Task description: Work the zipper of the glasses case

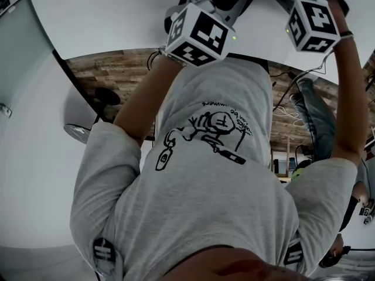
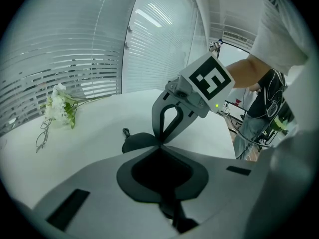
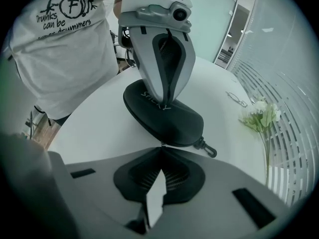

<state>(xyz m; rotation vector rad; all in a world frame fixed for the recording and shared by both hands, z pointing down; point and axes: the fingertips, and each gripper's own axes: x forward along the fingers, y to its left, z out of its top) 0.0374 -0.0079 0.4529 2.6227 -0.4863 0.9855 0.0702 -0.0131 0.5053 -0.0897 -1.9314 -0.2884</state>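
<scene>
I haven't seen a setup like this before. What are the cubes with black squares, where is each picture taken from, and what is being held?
There is no robot here. A person holds a two-jaw gripper in each hand, and each marker cube is part of its gripper. The head view looks down from the person's head, past a grey shirt, to a white table. The other two pictures come from cameras riding on the grippers, each looking along its own jaws.

On the table lie a black glasses case, white flowers and a pair of glasses. The left gripper is clamped on one end of the case. The right gripper has its jaws pinched together at the case's seam, seemingly on the zipper pull.
</scene>
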